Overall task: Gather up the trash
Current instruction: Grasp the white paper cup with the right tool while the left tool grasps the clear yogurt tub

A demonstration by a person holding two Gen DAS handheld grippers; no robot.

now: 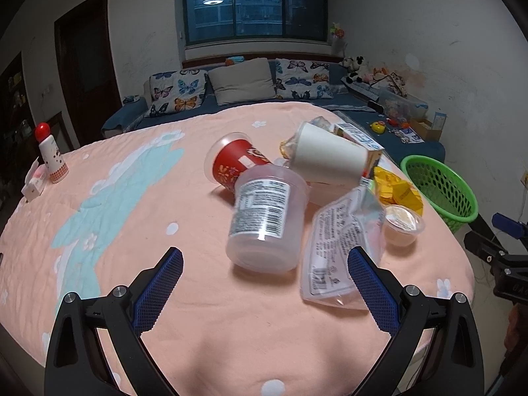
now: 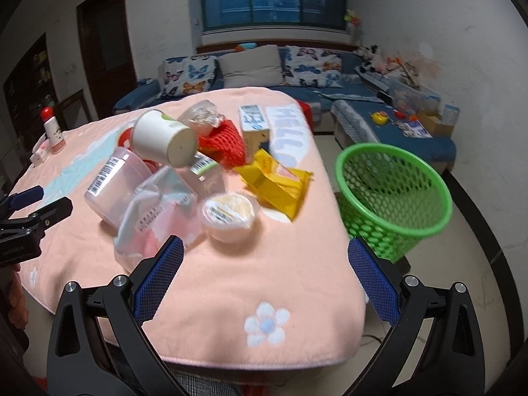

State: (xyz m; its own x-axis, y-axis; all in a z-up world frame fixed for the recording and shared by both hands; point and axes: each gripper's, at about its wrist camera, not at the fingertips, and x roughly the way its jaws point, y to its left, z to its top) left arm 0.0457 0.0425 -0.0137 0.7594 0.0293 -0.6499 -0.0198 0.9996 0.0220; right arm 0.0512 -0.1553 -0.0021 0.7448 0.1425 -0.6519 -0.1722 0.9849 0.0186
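Trash lies in a pile on the pink table cloth (image 1: 198,297): a clear plastic tub (image 1: 264,221) on its side, a red cup (image 1: 234,161), a white paper cup (image 1: 326,155), a clear wrapper (image 1: 336,247), a small sealed cup (image 1: 402,224), a yellow packet (image 1: 399,191) and a milk carton (image 2: 254,128). A green mesh basket (image 2: 392,194) stands off the table's right edge. My left gripper (image 1: 264,283) is open and empty, just short of the tub. My right gripper (image 2: 265,274) is open and empty, in front of the sealed cup (image 2: 229,214).
A white bottle with a red cap (image 1: 51,155) and a small box (image 1: 33,188) stand at the table's far left. A blue sofa with butterfly cushions (image 1: 237,82) runs behind the table. Red netting (image 2: 224,142) lies in the pile.
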